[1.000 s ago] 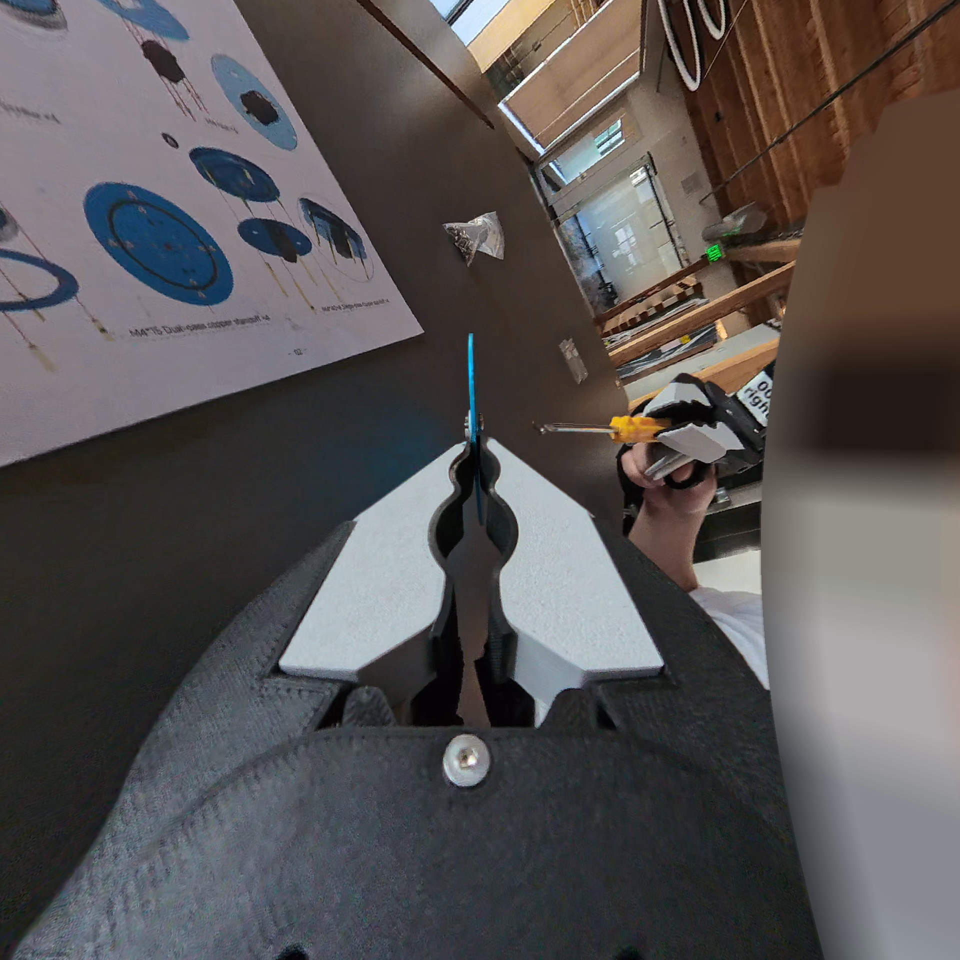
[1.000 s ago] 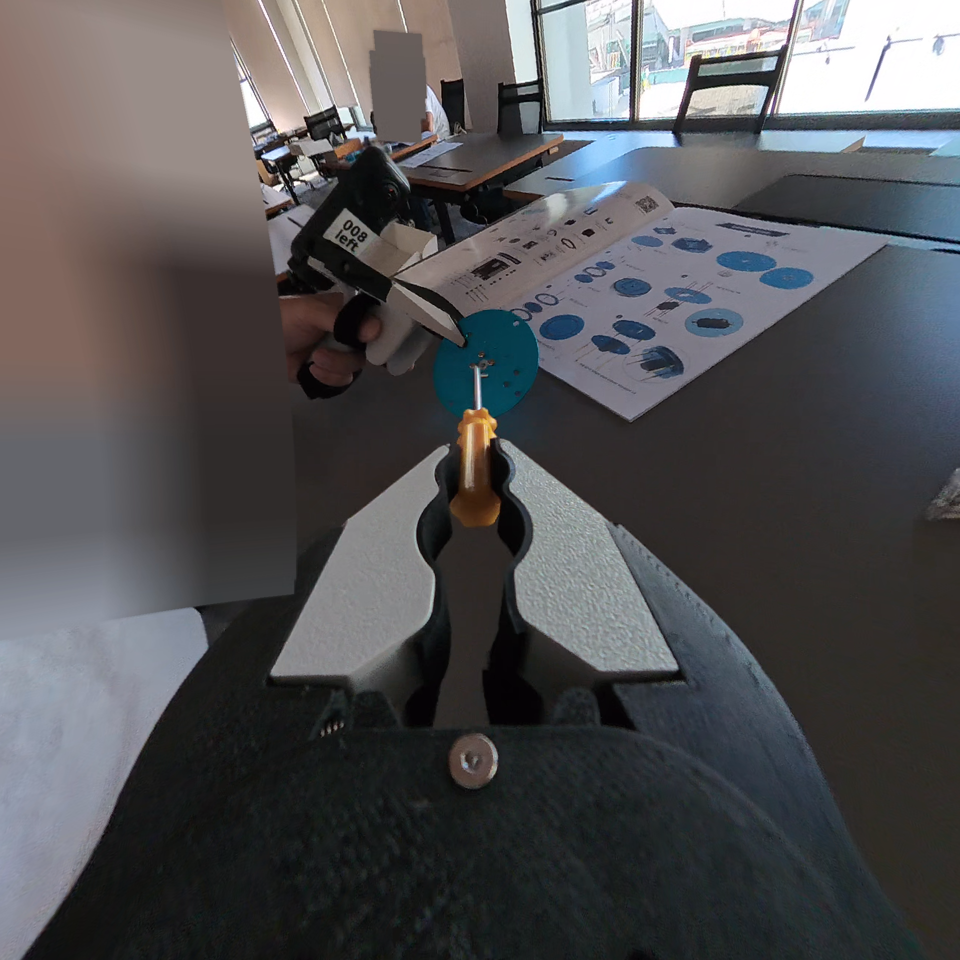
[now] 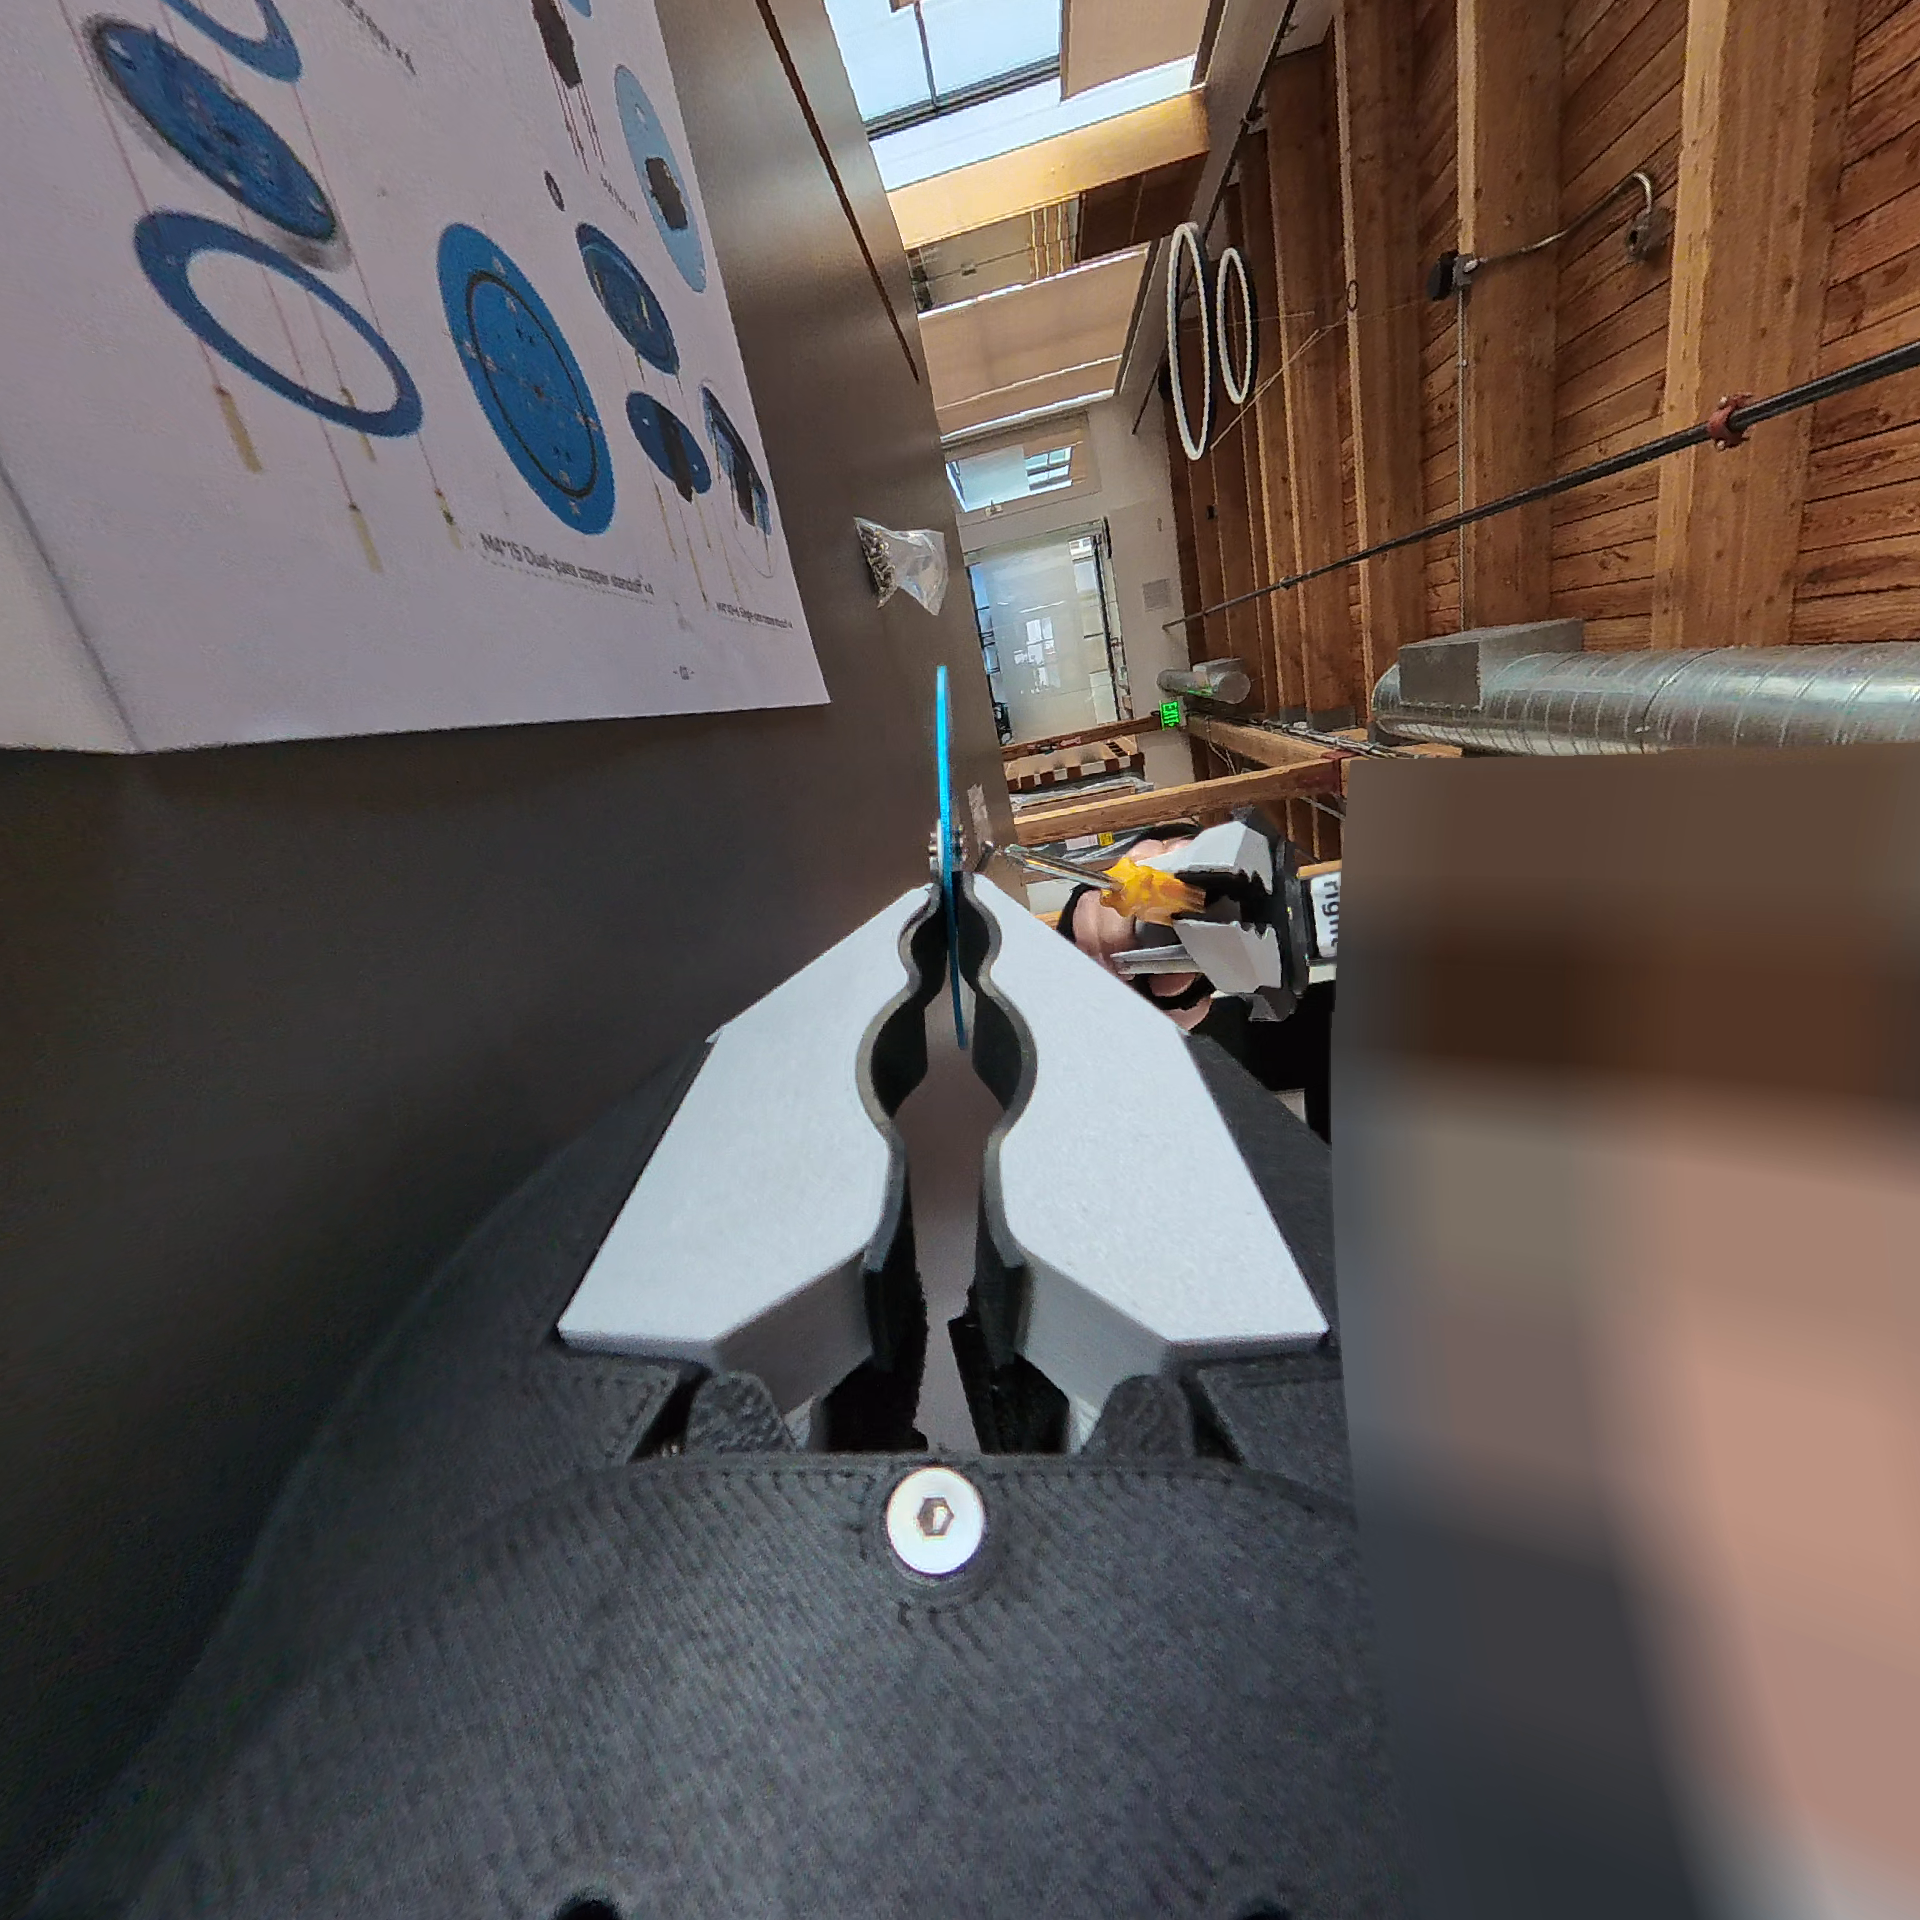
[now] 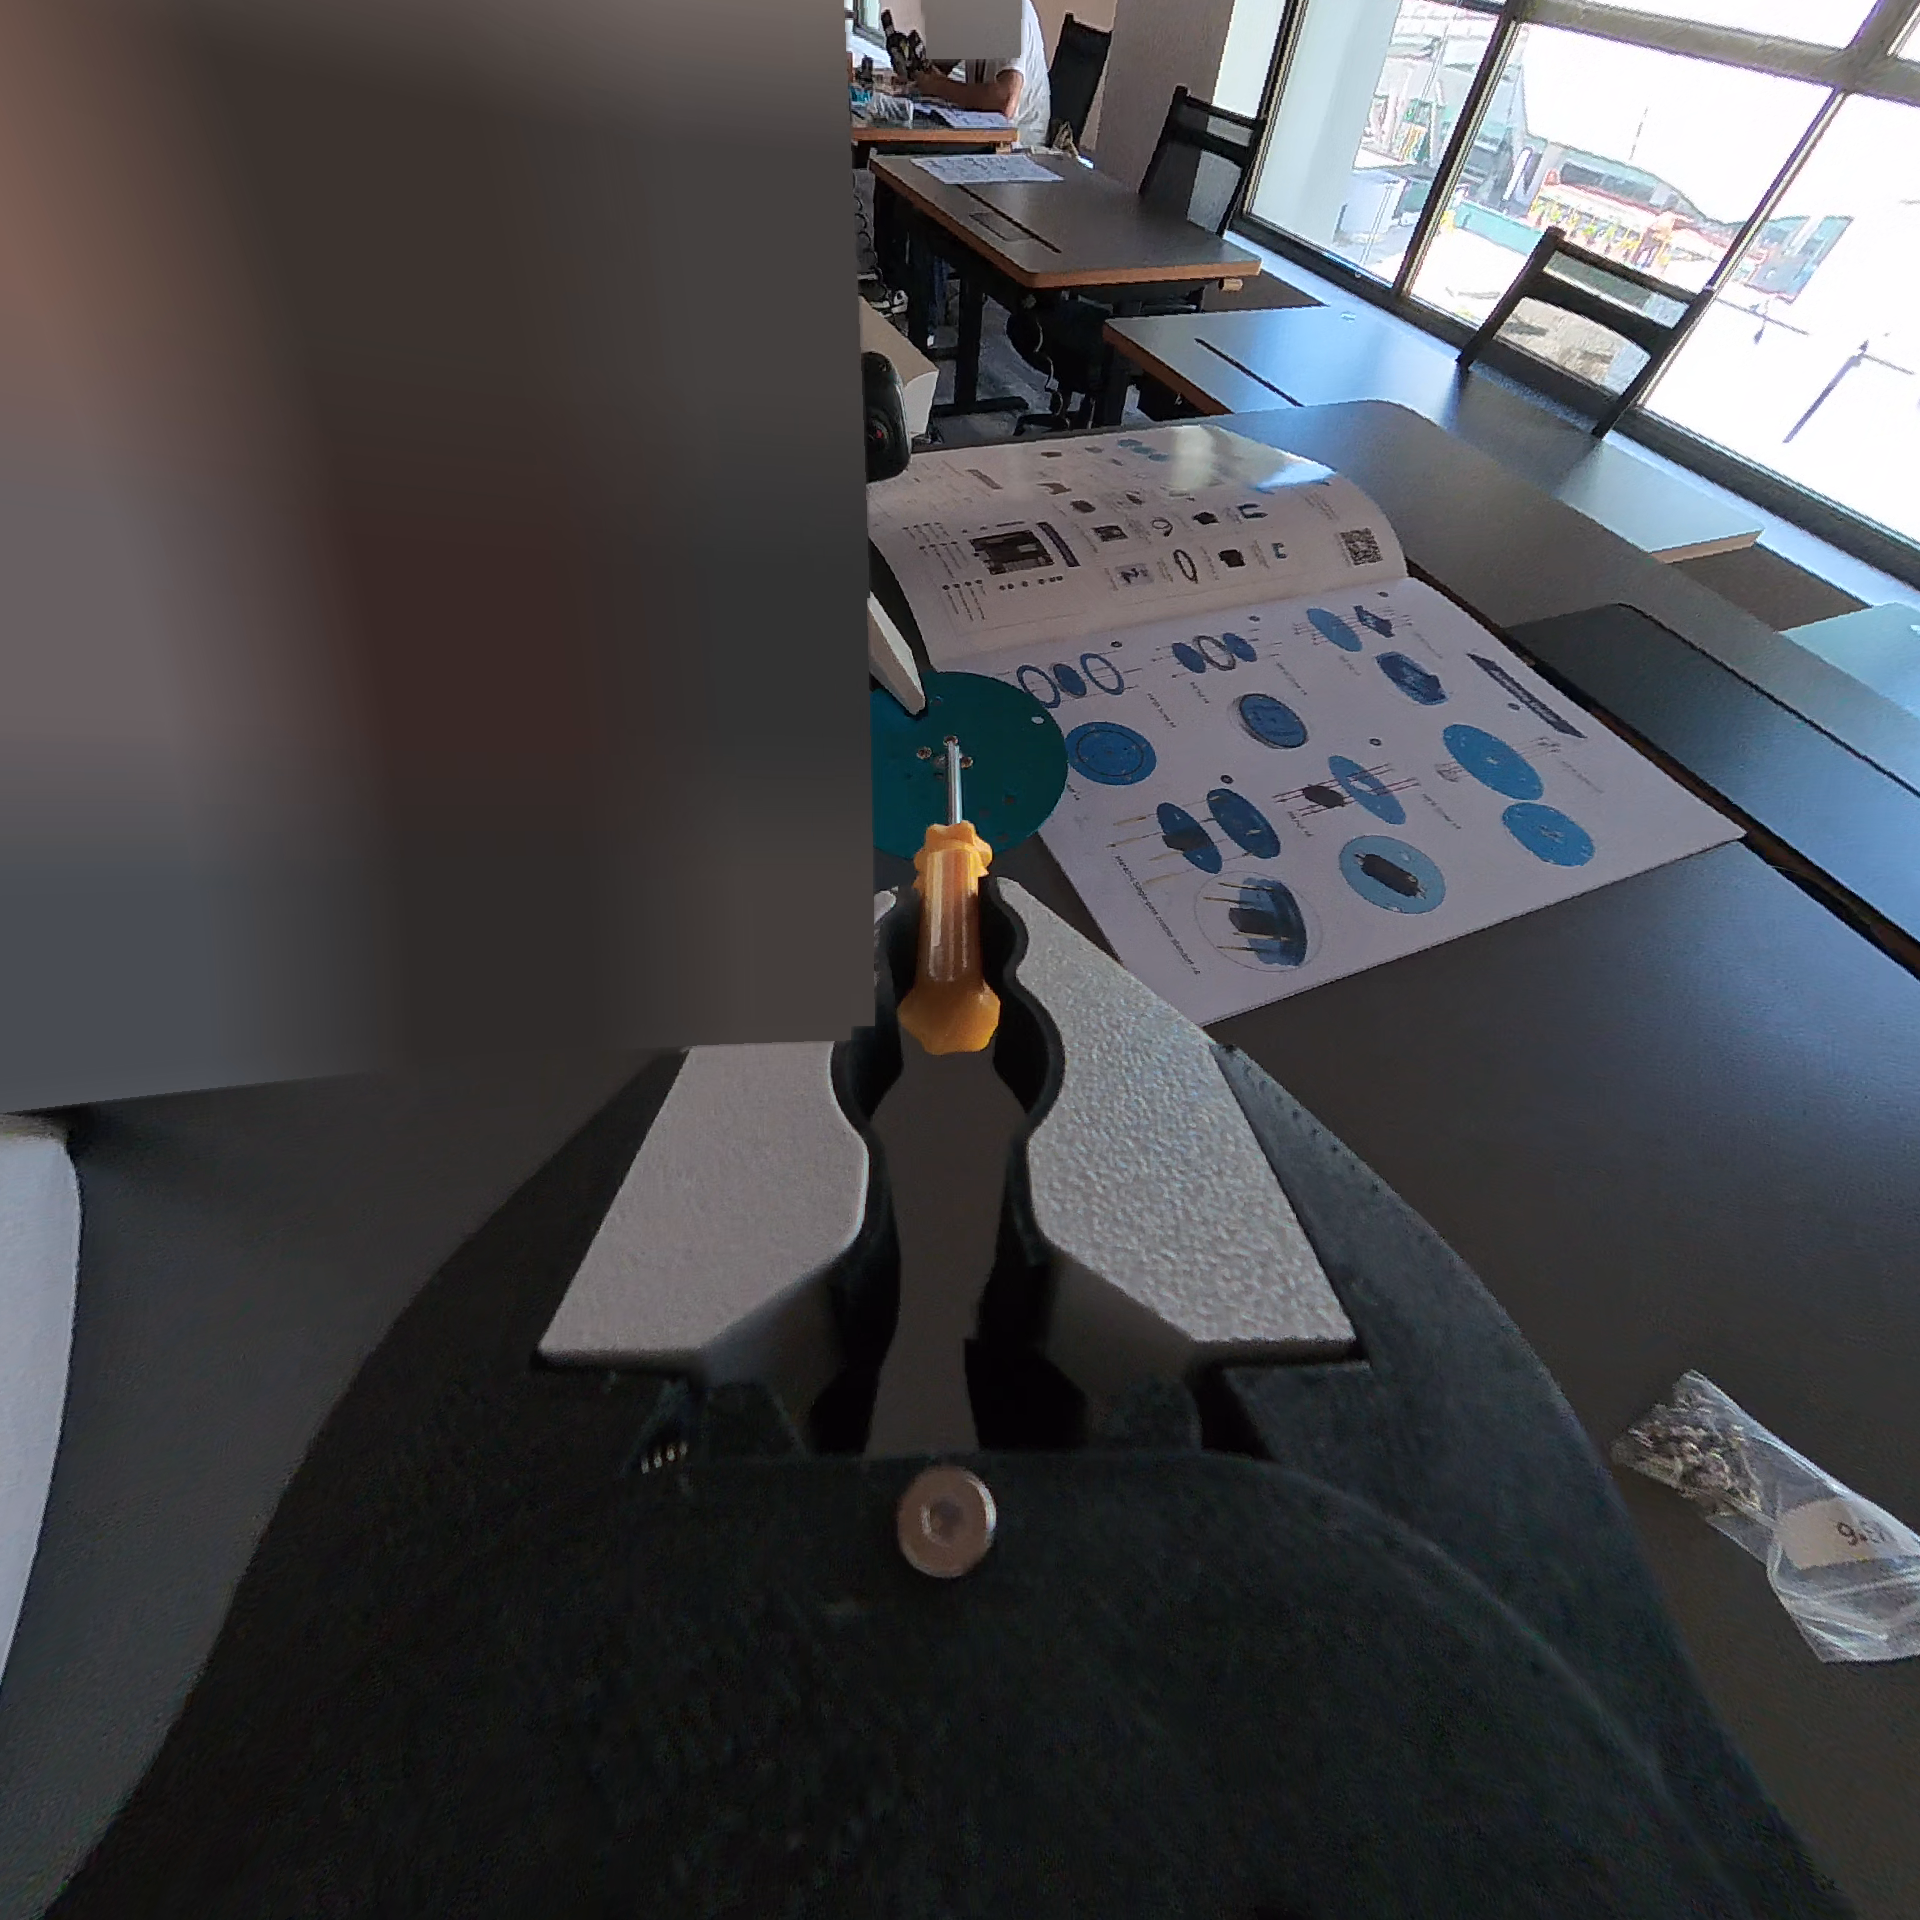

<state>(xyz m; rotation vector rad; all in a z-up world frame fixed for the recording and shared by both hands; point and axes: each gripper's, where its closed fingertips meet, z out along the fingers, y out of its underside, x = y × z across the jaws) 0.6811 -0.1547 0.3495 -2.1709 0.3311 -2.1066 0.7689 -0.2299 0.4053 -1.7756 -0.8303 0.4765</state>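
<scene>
1. Left gripper (image 3: 951, 894): jaws clenched on the lower edge of a thin blue round plate (image 3: 943, 748). The plate stands on edge, clear of the table, and runs from the fingertips toward 12 o'clock. A small metal fitting sits on its left face just above the tips.

2. Right gripper (image 4: 951, 904): jaws clamped on the orange handle of a small screwdriver (image 4: 948, 935). The steel shaft points toward 12 o'clock, and its tip rests at a hole near the middle of the plate (image 4: 997, 769).

3. Surroundings: an open instruction booklet (image 4: 1351, 748) lies flat on the dark table (image 4: 1558, 1143) at 1 o'clock of the right gripper. A clear bag of small screws (image 4: 1766, 1496) lies at 4 o'clock, well apart from both tools.

4. Differences between views:
- The right wrist view gives the plate face-on, with its hole pattern and the point where the tip meets it. The left wrist view shows only the plate's rim.
- The left wrist view shows the right gripper (image 3: 1226, 914) whole at 3 o'clock, gripped by a hand, with the screwdriver (image 3: 1138, 888) coming in from the side. It also shows the wood ceiling and ductwork.
- In the right wrist view only 1 white finger of the left gripper shows at the plate's top edge; a masking patch covers the rest.
- Whether the tip is seated in a screw head cannot be told from either view.
</scene>
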